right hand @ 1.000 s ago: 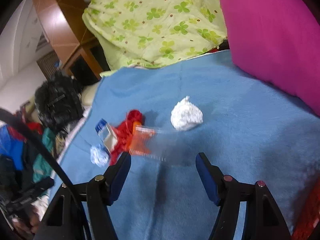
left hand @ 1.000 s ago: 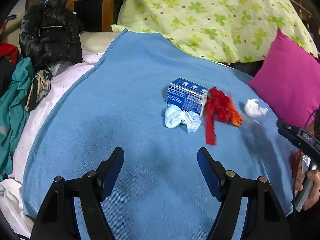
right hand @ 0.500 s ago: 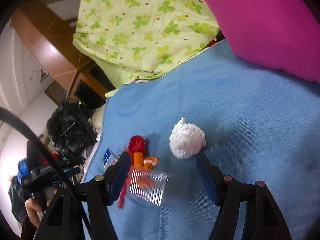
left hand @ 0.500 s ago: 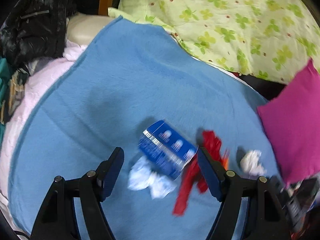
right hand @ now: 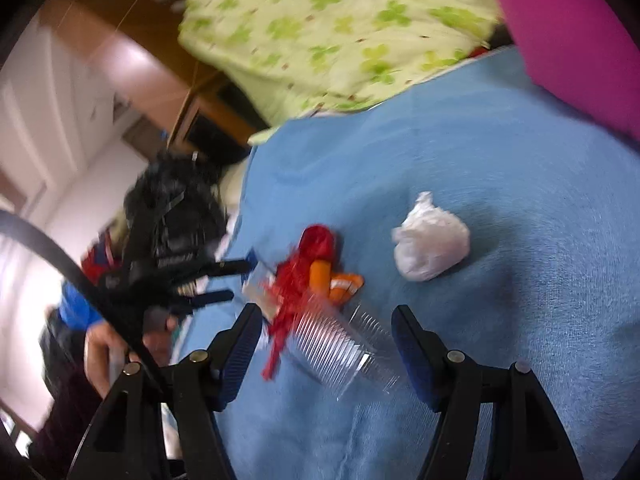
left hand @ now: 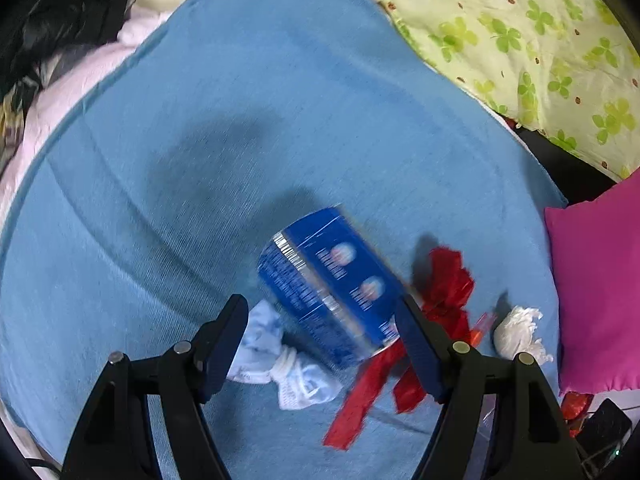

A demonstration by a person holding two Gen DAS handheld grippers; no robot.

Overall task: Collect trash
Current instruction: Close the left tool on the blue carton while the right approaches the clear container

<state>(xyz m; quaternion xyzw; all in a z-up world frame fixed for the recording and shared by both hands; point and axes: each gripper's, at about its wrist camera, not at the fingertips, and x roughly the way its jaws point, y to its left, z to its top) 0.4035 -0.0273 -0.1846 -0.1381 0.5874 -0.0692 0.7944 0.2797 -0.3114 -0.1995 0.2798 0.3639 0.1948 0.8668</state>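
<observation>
1. Hovering my left gripper [left hand: 320,340] over the blue carton [left hand: 332,284], I have its jaws spread and straddling the box without pressing on it; nothing is held yet.
2. I judge the box is the first pick for that hand: it is the stiffest, squarest piece in the pile, so flat pads should seat well on its printed sides.
3. Lying partly under the left finger is a pale blue-and-white wad [left hand: 280,364], soft and crumpled; I would keep it out of the pinch.
4. Beside the box, the red wrapper [left hand: 444,288] trails off in a thin, limp ribbon, with a scrunched white tissue [left hand: 516,332] just beyond it near the pink cushion [left hand: 596,280].
5. My right gripper [right hand: 326,344] is also released, jaws apart around a clear ribbed plastic cup [right hand: 340,348] lying on its side; I cannot tell whether a pad brushes it, but it is not squeezed.
6. That cup looks thin and springy, so I expect it to buckle under a hard clench.
7. All the trash sits clustered on the blue blanket [left hand: 240,120], a soft woven surface that gives under things.
</observation>
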